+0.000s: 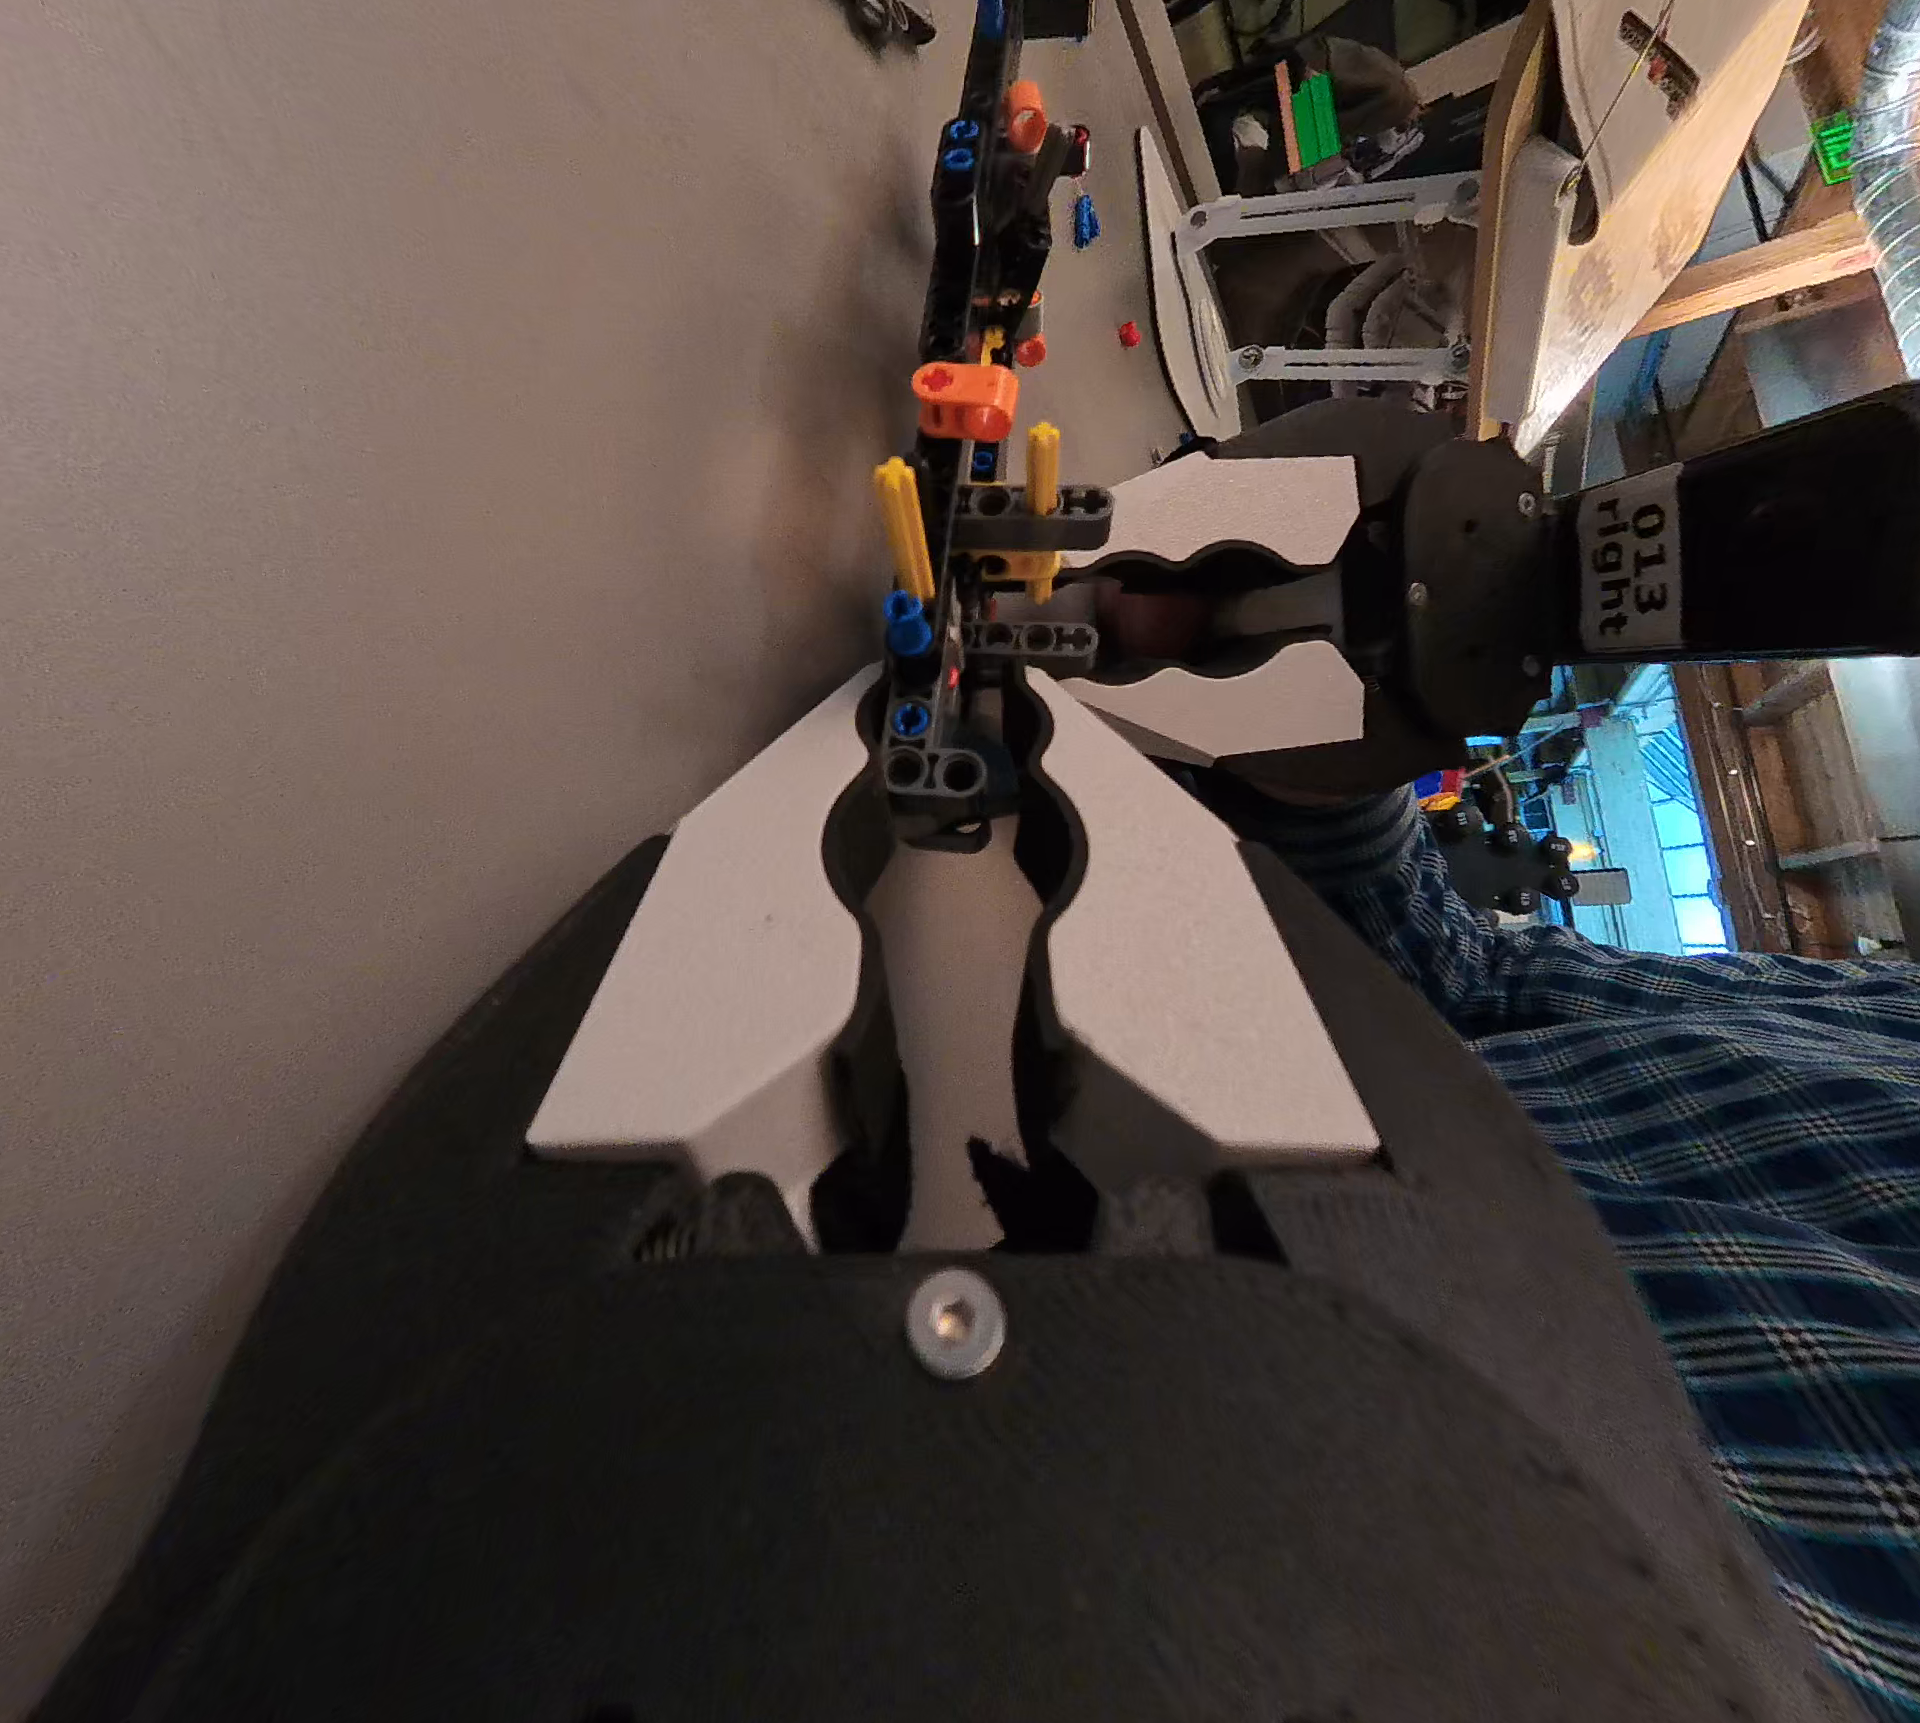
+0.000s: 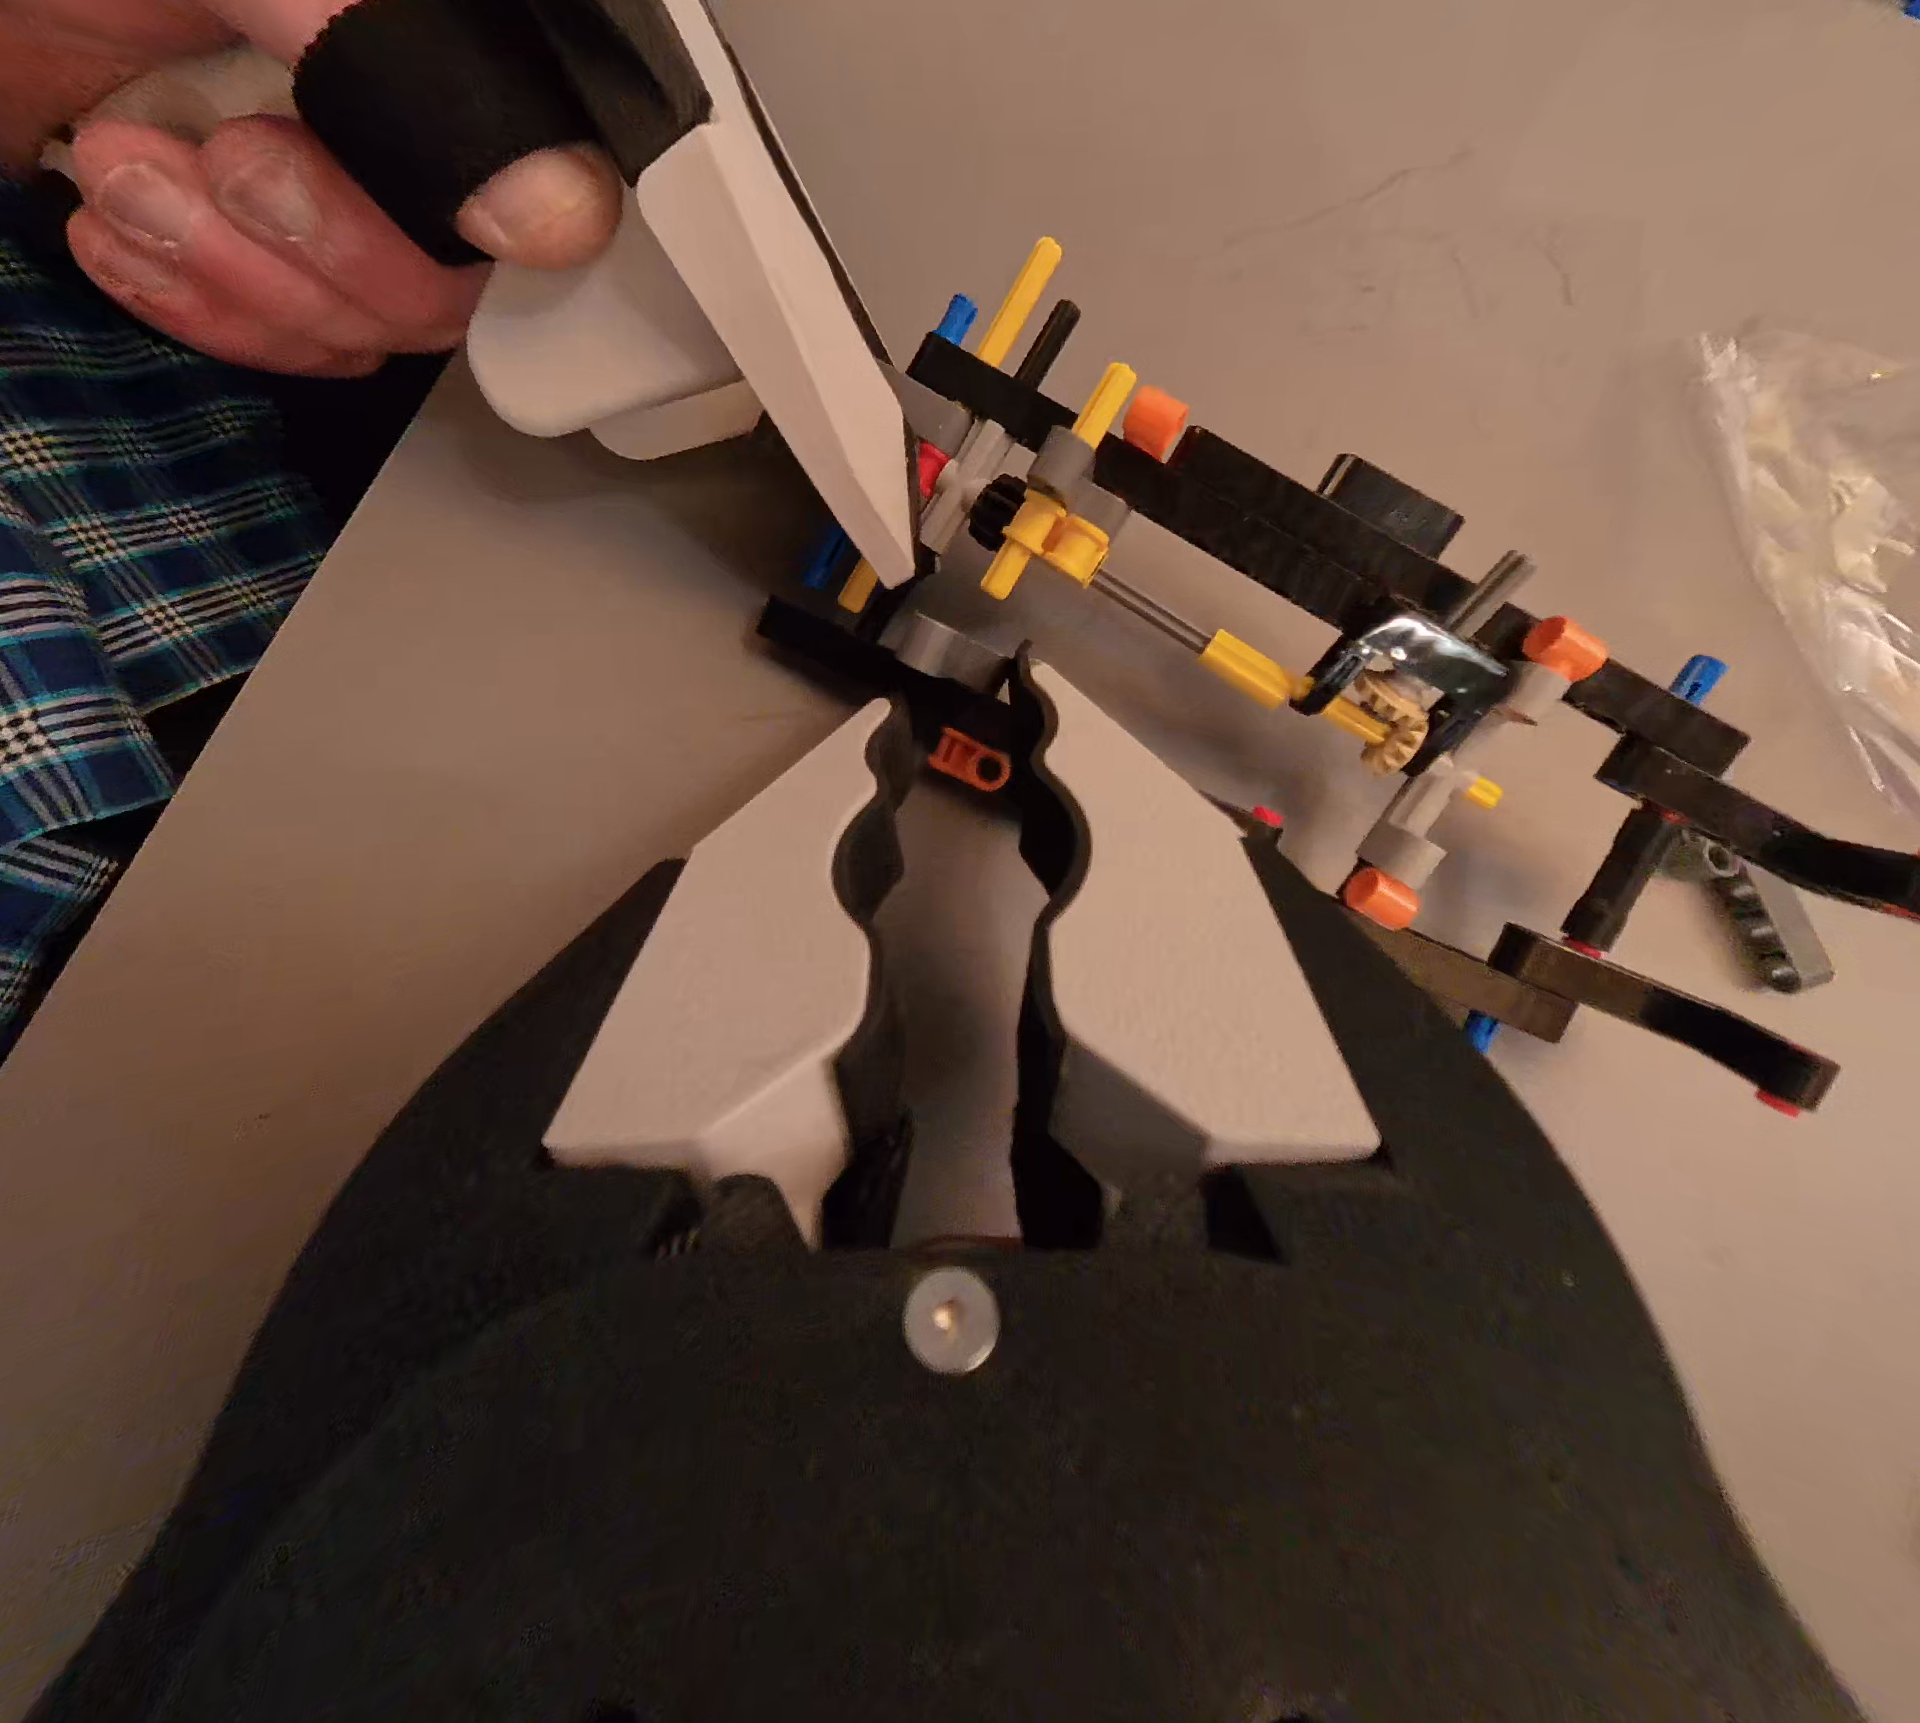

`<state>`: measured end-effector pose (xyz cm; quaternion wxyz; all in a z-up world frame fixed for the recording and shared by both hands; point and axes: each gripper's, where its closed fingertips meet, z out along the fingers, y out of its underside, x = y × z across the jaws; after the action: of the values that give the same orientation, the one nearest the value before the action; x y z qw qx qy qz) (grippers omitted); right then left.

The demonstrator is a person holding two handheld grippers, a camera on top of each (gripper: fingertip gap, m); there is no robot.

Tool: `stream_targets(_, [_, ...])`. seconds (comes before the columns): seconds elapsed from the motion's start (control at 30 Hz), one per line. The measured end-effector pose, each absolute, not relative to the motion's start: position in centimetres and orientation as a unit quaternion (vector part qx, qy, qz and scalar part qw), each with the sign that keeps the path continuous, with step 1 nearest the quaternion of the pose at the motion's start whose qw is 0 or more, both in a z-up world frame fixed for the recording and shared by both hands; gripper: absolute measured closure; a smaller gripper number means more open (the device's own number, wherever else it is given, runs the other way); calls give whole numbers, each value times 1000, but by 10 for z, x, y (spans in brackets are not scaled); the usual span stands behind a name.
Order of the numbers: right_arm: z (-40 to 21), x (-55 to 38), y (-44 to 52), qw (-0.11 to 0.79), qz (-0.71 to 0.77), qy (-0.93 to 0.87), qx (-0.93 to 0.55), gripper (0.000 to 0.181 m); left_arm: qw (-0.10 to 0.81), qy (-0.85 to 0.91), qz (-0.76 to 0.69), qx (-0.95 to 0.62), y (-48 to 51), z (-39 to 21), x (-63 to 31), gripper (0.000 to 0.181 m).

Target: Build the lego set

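- Left wrist view: the left claw point(image 1: 951, 738) pinches the near end of the lego frame point(image 1: 977, 239), a long, thin assembly of black beams with yellow axles, blue pins and orange connectors, held out over the grey bench point(image 1: 416, 323).
- The right claw point(image 1: 1081, 608) comes in from the right with its tips at a grey beam point(image 1: 1029, 637) on the frame; a gap shows between its pads, and whether it grips is unclear.
- Right wrist view: the right claw point(image 2: 961, 697) is nearly pressed together at a grey piece point(image 2: 951, 647) on the frame's point(image 2: 1299, 520) corner; I cannot tell if it pinches.
- The frame likely handles light and stiff but snaps apart under twisting; the black beams look the safest hold, not the axles or the tan gear point(image 2: 1387, 728).
- Hidden: the contact points sit behind the claw tips, and the frame's far right end is cut off.
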<state>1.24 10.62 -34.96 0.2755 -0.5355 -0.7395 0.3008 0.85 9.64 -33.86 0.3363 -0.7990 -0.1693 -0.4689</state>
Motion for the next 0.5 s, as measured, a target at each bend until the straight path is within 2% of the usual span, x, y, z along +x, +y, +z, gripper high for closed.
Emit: stream_targets(0.5, [-348,13,107,275,301,-740,-536,165,335,-188,-475,-791,99,-337,10,164])
